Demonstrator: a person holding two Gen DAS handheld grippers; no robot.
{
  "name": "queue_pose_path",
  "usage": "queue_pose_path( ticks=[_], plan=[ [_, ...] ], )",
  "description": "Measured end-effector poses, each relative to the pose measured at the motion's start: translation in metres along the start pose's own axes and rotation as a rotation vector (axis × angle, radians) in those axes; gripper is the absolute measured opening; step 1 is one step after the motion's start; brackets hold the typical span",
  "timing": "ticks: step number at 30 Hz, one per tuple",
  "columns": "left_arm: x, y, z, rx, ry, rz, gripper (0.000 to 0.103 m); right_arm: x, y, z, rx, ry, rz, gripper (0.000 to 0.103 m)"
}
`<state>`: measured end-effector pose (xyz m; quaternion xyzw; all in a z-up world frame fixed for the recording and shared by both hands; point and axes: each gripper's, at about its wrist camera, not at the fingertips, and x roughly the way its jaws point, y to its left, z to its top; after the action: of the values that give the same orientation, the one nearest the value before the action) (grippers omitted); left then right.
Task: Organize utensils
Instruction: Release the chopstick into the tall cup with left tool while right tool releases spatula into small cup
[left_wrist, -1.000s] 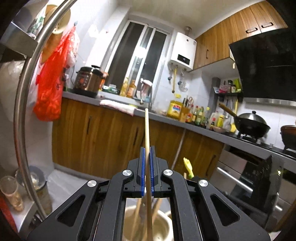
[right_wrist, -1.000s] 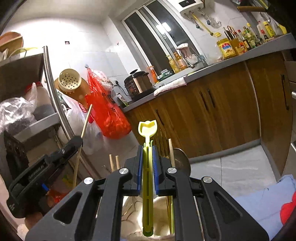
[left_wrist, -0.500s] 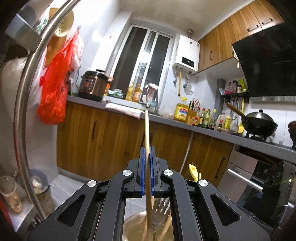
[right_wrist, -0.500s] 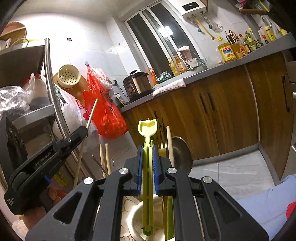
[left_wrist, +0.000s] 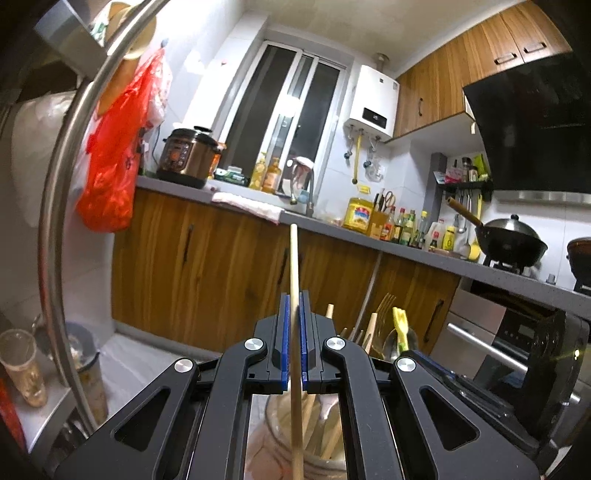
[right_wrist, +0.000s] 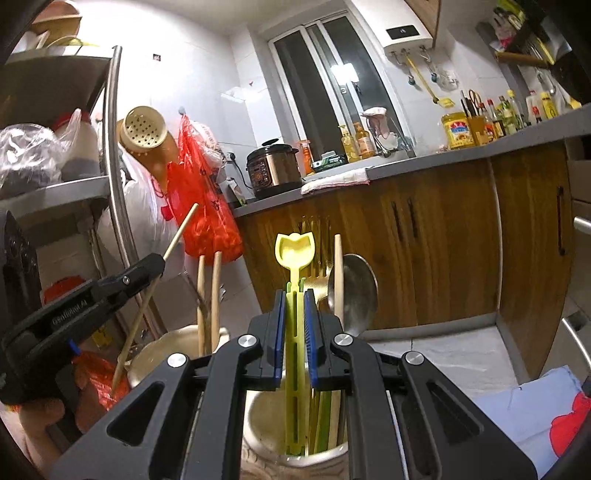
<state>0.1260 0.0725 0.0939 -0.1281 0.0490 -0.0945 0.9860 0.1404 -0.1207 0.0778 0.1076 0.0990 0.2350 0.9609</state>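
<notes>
You lowered both tools toward the holder (right_wrist: 258, 413): left hand-held gripper (left_wrist: 294, 339) pinched a chopstick (left_wrist: 294, 280), right hand-held gripper (right_wrist: 295, 332) pinched the yellow utensil (right_wrist: 294, 258), tips entering; release remained.

Home kitchen: wok (left_wrist: 511, 242), wooden cabinets (left_wrist: 207, 258), rice cooker (left_wrist: 186, 157).

A grey countertop (left_wrist: 424, 254) carries a cooker (left_wrist: 186, 157), bottles (left_wrist: 406, 229), wok (left_wrist: 511, 245).

The left gripper (left_wrist: 294, 334) points level, jaws clamped on a wooden chopstick (left_wrist: 294, 280). The right gripper (right_wrist: 295, 332) tips slightly downward, jaws clamped on a yellow-green utensil (right_wrist: 294, 254); the other gripper shows at nine o'clock.
</notes>
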Motion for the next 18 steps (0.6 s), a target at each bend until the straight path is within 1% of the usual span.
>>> queue_pose_path(
  ticks=[3, 6, 8, 11, 13, 18],
  plan=[
    [0.0, 0.003, 0.008, -0.045, -0.008, -0.025, 0.005, -0.005, 0.002, 0.004, -0.004, -0.023, 0.008, 0.01],
    [0.002, 0.0, 0.015, -0.066, -0.022, -0.04, 0.005, -0.012, 0.001, 0.008, -0.007, -0.049, 0.01, 0.01],
    [0.005, -0.003, 0.018, -0.086, -0.022, -0.062, 0.005, -0.013, 0.0, 0.01, -0.002, -0.051, 0.013, 0.01],
    [0.007, -0.009, 0.02, -0.082, -0.035, -0.085, 0.005, -0.011, -0.005, 0.01, 0.014, -0.038, 0.021, 0.01],
    [0.011, -0.012, 0.021, -0.079, -0.043, -0.089, 0.005, -0.009, -0.007, 0.009, 0.015, -0.035, 0.023, 0.01],
    [0.025, -0.013, 0.017, -0.075, -0.047, -0.066, 0.005, -0.005, -0.011, 0.009, 0.026, -0.03, 0.026, 0.01]
  ],
)
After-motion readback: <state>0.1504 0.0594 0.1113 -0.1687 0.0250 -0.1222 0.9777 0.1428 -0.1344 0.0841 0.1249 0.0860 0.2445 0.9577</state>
